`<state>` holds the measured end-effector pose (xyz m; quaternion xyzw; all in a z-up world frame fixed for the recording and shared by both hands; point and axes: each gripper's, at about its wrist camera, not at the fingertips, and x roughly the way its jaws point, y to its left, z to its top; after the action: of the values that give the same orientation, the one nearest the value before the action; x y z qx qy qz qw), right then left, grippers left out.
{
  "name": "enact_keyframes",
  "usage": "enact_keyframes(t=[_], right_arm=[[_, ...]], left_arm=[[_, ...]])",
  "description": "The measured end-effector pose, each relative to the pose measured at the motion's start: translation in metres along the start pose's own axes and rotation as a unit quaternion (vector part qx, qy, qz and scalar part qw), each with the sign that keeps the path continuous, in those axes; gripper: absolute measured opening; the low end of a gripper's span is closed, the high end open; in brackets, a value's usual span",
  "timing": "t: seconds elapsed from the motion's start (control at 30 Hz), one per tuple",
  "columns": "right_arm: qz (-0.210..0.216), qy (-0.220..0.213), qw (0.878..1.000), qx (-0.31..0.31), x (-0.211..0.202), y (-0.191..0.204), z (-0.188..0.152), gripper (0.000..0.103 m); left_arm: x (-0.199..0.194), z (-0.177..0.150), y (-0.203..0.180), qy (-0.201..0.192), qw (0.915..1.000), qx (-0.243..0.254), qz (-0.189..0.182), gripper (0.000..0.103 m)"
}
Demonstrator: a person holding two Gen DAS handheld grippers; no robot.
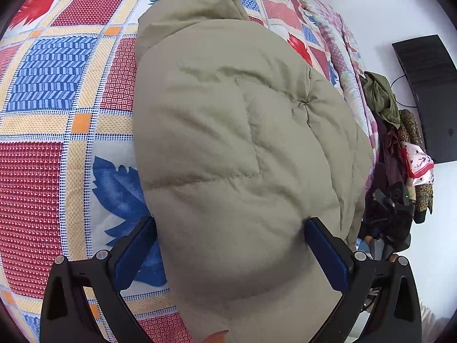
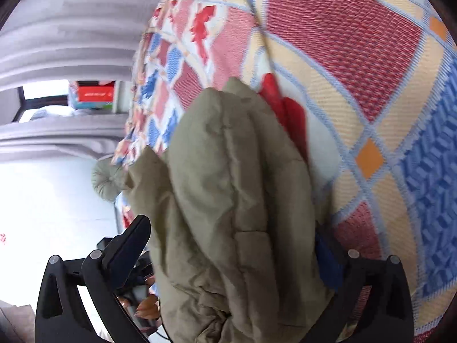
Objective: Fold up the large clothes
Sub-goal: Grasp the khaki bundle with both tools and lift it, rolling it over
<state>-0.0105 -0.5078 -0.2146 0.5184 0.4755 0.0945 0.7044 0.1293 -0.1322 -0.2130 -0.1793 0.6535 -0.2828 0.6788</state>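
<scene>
A puffy khaki quilted jacket (image 1: 234, 131) lies folded on the patterned bedspread (image 1: 48, 85). My left gripper (image 1: 228, 228) has its blue-padded fingers (image 1: 325, 254) set wide on either side of the jacket's near end, pressing into the padding. In the right wrist view the jacket (image 2: 228, 200) bunches up between my right gripper's (image 2: 231, 228) fingers (image 2: 128, 245), which close on a thick fold of it; the right finger is mostly hidden by the cloth. The view is blurred.
The bedspread (image 2: 342, 57) is red, blue and cream patchwork. Clothes (image 1: 397, 154) hang in a heap beyond the bed's right edge, by a black screen (image 1: 428, 94) on the white wall. Grey curtains (image 2: 71, 28) and a red box (image 2: 95, 94) show at the left.
</scene>
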Motion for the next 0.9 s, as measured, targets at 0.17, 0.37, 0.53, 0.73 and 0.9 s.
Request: enact_keyframes(t=[0.17, 0.37, 0.53, 0.73, 0.9], right_arm=[[-0.048, 0.066, 0.990, -0.112, 0.019, 0.038, -0.001, 0.103], [-0.137, 0.112, 0.970, -0.169, 0.056, 0.047, 0.004, 0.103], [-0.117, 0.131, 0.973, -0.149, 0.069, 0.033, 0.012, 0.103], [-0.113, 0.135, 0.974, -0.142, 0.076, 0.033, 0.007, 0.103], [-0.121, 0.125, 0.977, -0.120, 0.075, 0.039, 0.005, 0.100]], left_arm=[[0.006, 0.001, 0.009, 0.004, 0.9999, -0.002, -0.017, 0.103], [0.024, 0.008, 0.020, 0.025, 0.9982, -0.004, -0.054, 0.103], [0.045, 0.012, 0.021, 0.032, 0.9937, -0.043, -0.098, 0.103], [0.048, 0.011, 0.005, 0.018, 0.9966, -0.042, -0.068, 0.102], [0.030, 0.008, -0.012, -0.005, 0.9987, -0.011, -0.049, 0.084]])
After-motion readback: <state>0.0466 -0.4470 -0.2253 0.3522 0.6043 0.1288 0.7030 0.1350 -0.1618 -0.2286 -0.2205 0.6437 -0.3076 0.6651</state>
